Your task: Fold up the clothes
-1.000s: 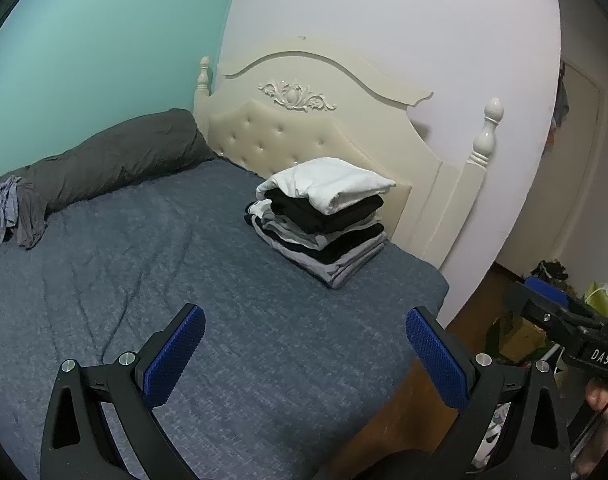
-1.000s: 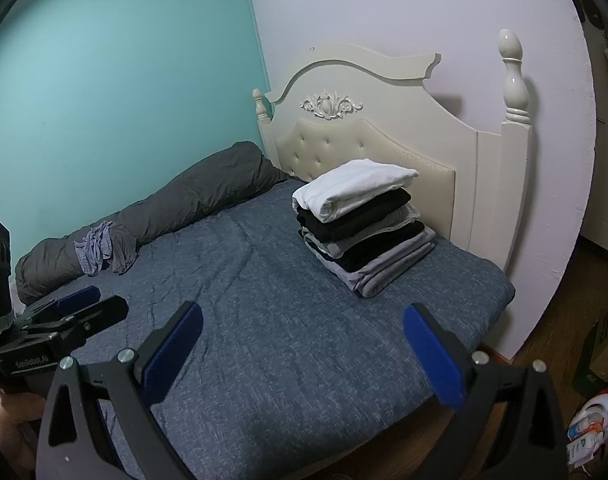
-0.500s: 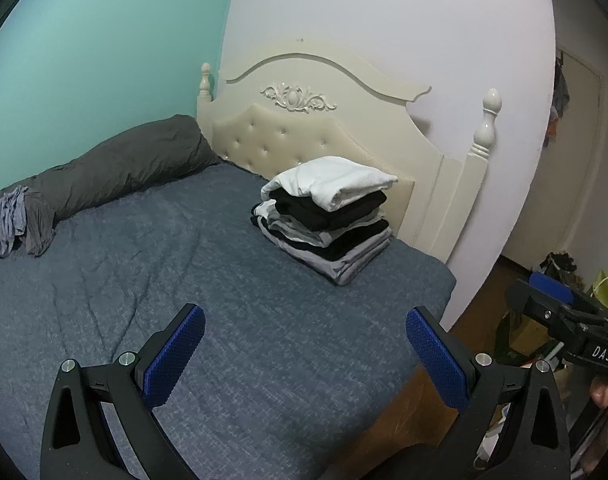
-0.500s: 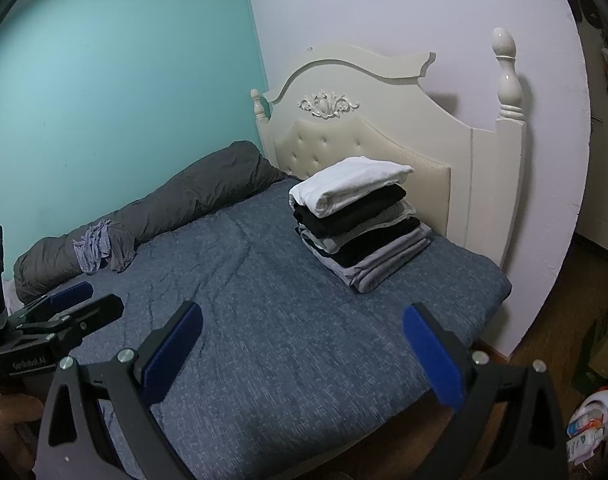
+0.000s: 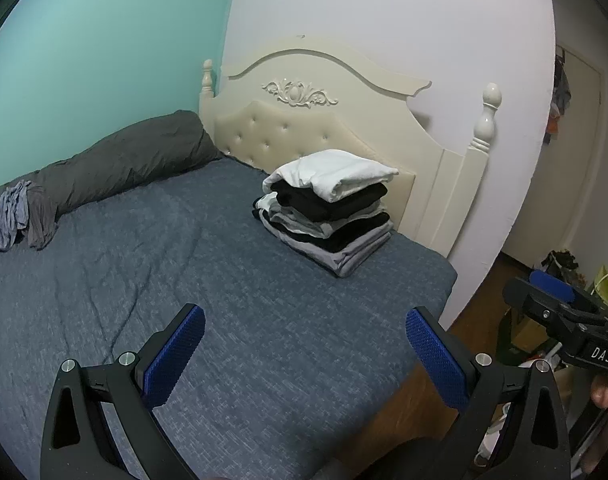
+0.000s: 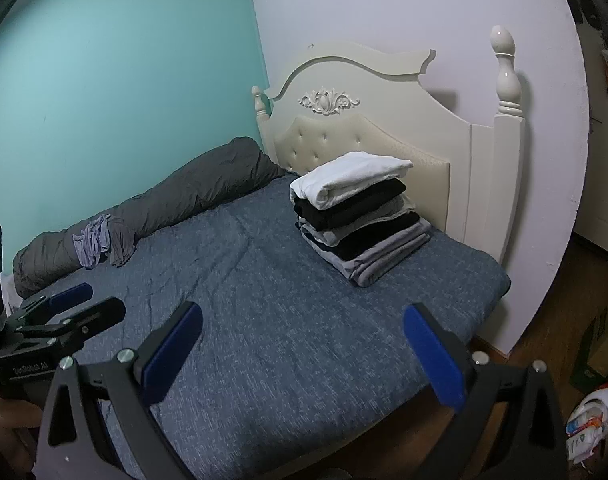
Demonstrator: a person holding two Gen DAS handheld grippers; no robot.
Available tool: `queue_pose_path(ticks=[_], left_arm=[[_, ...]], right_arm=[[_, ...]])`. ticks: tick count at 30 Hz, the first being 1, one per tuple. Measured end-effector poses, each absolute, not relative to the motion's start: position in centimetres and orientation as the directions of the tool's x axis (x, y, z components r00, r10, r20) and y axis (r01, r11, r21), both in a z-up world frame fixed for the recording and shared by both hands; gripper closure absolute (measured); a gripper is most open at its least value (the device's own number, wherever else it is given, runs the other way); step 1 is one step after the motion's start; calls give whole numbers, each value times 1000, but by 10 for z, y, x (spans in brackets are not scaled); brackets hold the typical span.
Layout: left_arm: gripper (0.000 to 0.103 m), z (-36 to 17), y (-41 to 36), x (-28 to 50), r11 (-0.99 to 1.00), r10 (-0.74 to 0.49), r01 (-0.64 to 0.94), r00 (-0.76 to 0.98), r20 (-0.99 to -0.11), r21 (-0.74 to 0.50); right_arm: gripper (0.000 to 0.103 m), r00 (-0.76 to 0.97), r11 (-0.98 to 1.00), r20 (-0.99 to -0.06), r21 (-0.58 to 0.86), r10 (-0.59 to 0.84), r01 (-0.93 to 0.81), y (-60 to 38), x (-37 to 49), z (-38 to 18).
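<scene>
On the far right of the bed (image 5: 232,280), against the headboard (image 5: 304,128), sits the stack of folded clothes (image 5: 328,212) (white item on top). Unfolded grey garments (image 5: 18,216) lie far left on the rolled duvet (image 5: 136,156). Left gripper (image 5: 304,352) and right gripper (image 6: 304,348) hover above the near edge, jaws released, empty.
</scene>
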State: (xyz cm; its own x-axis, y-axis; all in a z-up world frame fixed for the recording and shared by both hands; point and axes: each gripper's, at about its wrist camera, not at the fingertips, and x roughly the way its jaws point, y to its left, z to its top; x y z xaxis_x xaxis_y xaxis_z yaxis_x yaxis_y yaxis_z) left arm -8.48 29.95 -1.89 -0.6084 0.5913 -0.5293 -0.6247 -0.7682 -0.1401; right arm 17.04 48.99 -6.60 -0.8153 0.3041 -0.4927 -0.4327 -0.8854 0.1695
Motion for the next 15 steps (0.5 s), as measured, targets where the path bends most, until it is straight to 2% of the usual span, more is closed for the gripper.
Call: queue_pose_path(ticks=[15], left_arm=[[0,-26,295,-85,-774,585,-617,-611,-534,-142]], right_arm=[[2,-810,-886,-502,165,303,-433,489,168,-76]])
